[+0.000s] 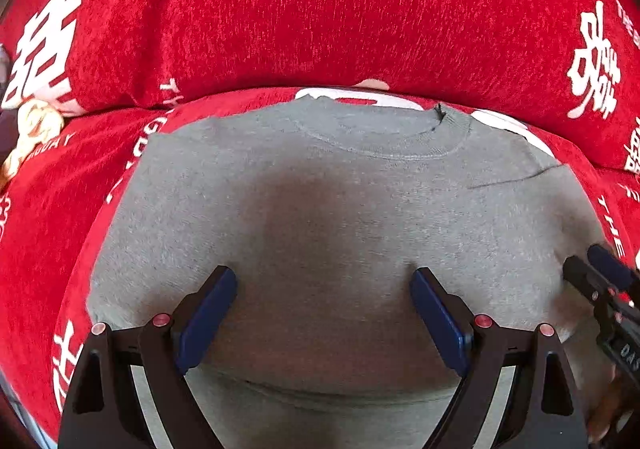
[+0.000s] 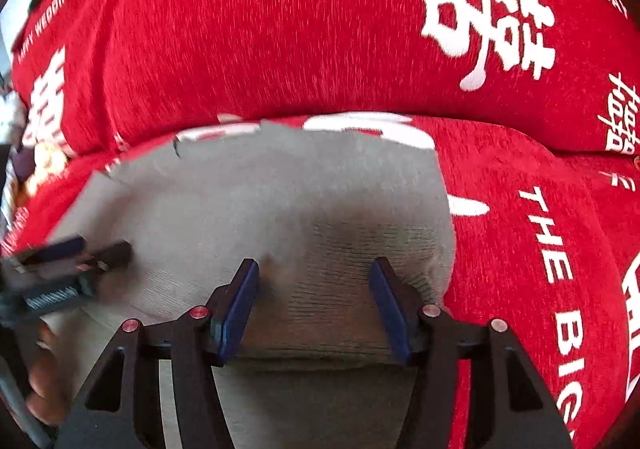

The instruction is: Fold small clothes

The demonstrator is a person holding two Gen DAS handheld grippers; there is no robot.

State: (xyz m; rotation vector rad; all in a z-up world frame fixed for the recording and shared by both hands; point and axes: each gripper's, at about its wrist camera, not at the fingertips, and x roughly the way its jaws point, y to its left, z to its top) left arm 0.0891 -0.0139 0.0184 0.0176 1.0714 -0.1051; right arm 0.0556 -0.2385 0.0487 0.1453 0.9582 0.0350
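Note:
A small grey sweatshirt [image 1: 328, 201] lies flat on a red seat cushion [image 1: 44, 233], its round collar [image 1: 384, 137] toward the backrest. My left gripper [image 1: 323, 272] hovers open over the middle of the shirt with nothing between its blue pads. The right gripper [image 1: 586, 259] shows at the shirt's right edge. In the right wrist view the right gripper [image 2: 315, 263] stands open above a ribbed grey part [image 2: 352, 245] of the sweatshirt [image 2: 224, 193] near its right edge; the pads do not press on it. The left gripper [image 2: 104, 245] is blurred at the left.
A red backrest cushion [image 1: 320, 9] with white characters rises just behind the shirt. A cream, knotted object [image 1: 36, 125] lies at the far left of the seat. A hand [image 2: 44, 389] holds the left gripper. Red seat cover [image 2: 532, 233] stretches right of the shirt.

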